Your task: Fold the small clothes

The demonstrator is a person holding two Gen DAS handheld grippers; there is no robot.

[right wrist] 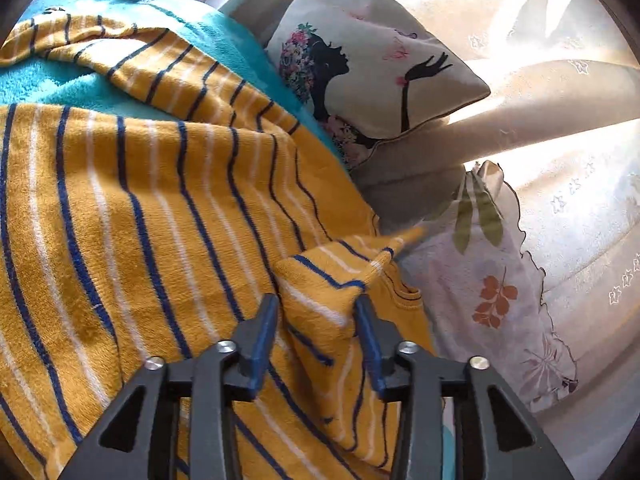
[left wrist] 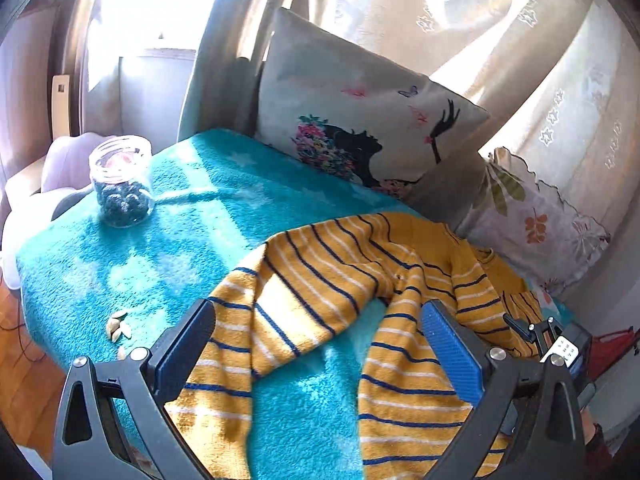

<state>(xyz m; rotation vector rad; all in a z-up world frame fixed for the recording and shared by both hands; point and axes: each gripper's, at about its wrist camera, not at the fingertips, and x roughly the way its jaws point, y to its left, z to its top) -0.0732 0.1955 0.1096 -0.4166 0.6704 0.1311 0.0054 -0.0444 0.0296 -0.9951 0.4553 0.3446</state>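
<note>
A small yellow garment (left wrist: 332, 280) with navy and white stripes lies spread on a teal fleece blanket (left wrist: 192, 216). My left gripper (left wrist: 316, 328) is wide open above the garment's two leg parts and holds nothing. In the right wrist view the garment (right wrist: 152, 216) fills the left half. My right gripper (right wrist: 316, 312) has a raised fold (right wrist: 324, 292) of the striped cloth between its blue pads (right wrist: 266, 332), with the jaws partly closed around it. The right gripper also shows at the right edge of the left wrist view (left wrist: 560, 344).
A glass jar (left wrist: 120, 180) with dark contents stands at the blanket's far left. Small pale bits (left wrist: 118, 326) lie near the front left edge. A printed pillow (left wrist: 360, 132) and a leaf-print pillow (left wrist: 536, 220) lean at the back, with curtains (left wrist: 520, 40) behind. Wooden floor (left wrist: 24, 380) lies to the left.
</note>
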